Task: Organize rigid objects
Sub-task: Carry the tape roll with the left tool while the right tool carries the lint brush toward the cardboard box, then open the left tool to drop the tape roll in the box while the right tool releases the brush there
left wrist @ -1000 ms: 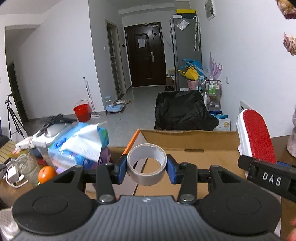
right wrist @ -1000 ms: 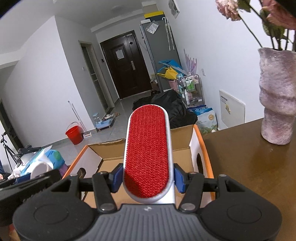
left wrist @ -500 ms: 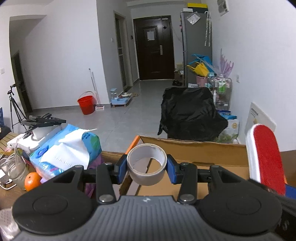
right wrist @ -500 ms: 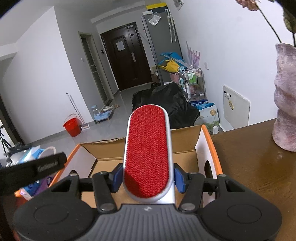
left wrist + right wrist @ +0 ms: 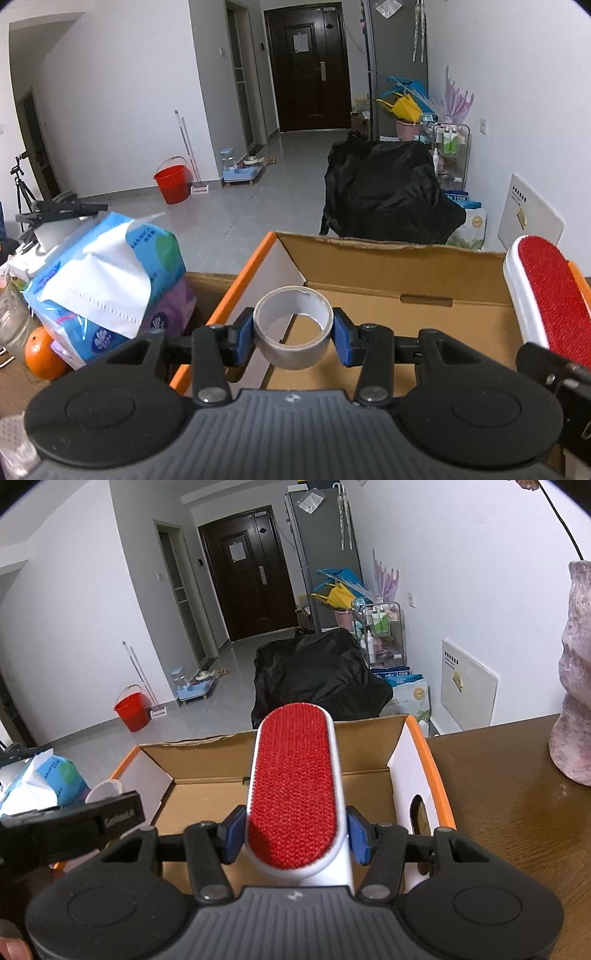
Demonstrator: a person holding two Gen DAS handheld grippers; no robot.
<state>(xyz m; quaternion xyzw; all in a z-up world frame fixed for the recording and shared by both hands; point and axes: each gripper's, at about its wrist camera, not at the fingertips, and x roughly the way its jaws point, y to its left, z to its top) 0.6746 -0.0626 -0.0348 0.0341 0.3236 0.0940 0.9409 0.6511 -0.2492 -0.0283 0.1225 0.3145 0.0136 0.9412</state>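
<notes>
Left wrist: grey tape roll (image 5: 293,327), hollow centre.

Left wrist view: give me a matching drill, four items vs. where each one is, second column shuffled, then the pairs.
Items:
1. tape roll
2. lint brush
3. orange
4. cardboard box

Places:
A. at the right edge of the view, red pad facing the camera
B. open, straight ahead beyond the fingertips
C. clamped between the blue pads of the left gripper
D. on the table, low at the left, beside the tissue pack

Pairs: 1-C, 2-A, 3-D, 4-B
</notes>
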